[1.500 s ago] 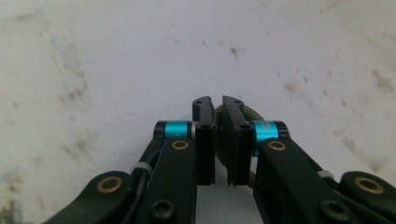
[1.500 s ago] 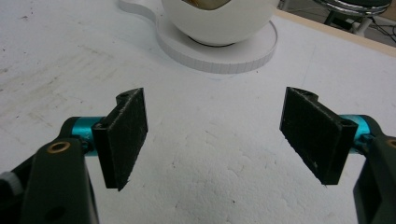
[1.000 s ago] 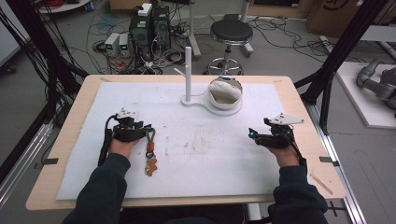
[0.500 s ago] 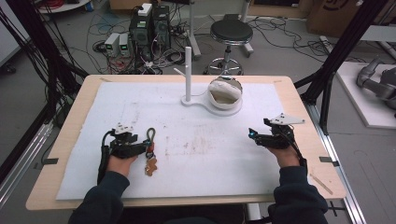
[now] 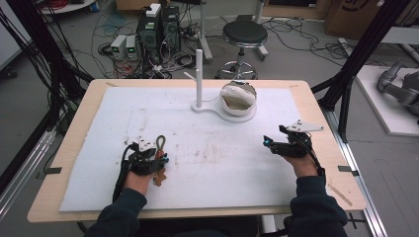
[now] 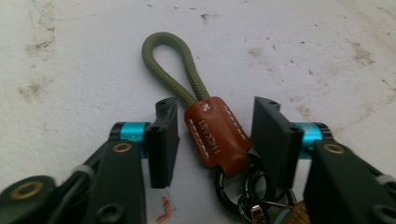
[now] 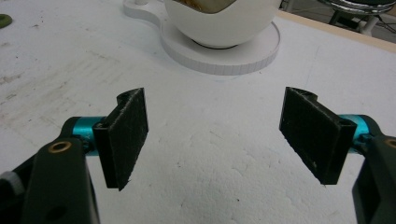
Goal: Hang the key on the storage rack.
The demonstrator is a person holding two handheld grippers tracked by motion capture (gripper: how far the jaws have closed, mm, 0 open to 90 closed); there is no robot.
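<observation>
The left gripper [image 6: 210, 140] has swung down over the keychain [image 6: 212, 133] since a second ago and now straddles its brown leather tab, jaws open and not yet touching it, likely set to grasp. The keychain lies flat on the tabletop [image 5: 222, 148] at front left, long axis running away from the person, green loop [image 6: 170, 65] far, rings near. The right gripper [image 7: 215, 135] rests open.

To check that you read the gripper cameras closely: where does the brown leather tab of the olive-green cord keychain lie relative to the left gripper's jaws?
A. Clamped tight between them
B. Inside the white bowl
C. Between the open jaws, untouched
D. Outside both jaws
C: in the left gripper view the brown leather tab lies between the open jaws of the left gripper, with a gap on each side.
</observation>
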